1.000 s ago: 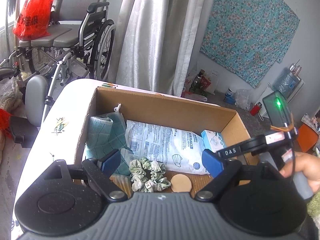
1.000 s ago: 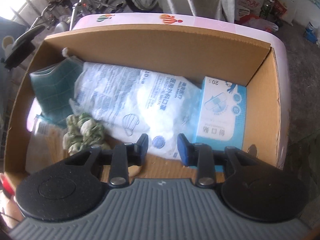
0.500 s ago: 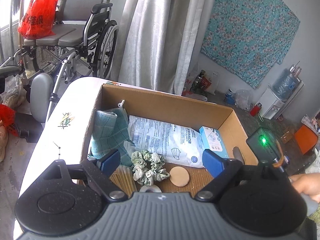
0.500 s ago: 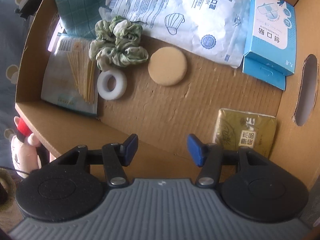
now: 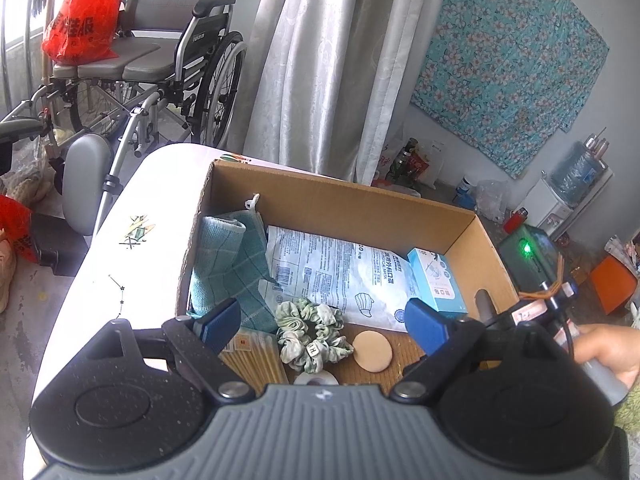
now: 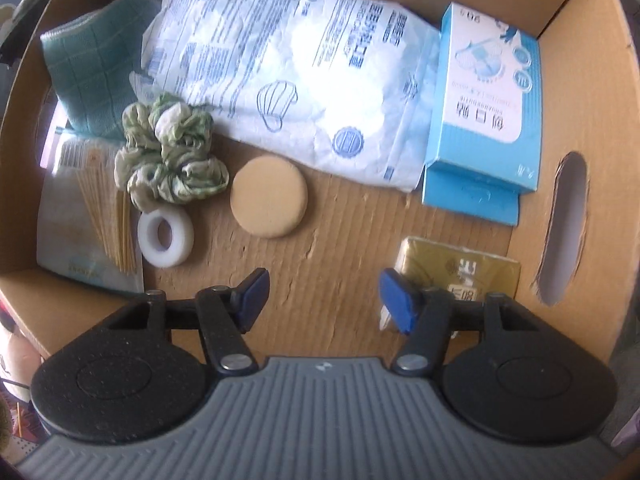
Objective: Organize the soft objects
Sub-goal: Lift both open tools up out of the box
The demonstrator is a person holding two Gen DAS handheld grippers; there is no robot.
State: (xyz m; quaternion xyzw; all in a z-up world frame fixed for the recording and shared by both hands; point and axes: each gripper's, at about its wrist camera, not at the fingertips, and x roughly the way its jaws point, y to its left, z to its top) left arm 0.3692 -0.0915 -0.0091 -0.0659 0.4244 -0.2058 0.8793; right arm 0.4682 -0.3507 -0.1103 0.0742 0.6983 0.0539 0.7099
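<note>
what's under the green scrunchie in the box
The green scrunchie overlaps the toothpick packet and the mask bag's edge, and touches the tape roll. Anything directly beneath it is hidden.

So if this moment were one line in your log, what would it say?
left gripper: open, empty | right gripper: open, empty, above box floor | scrunchie, round sponge: lying in box, untouched
</note>
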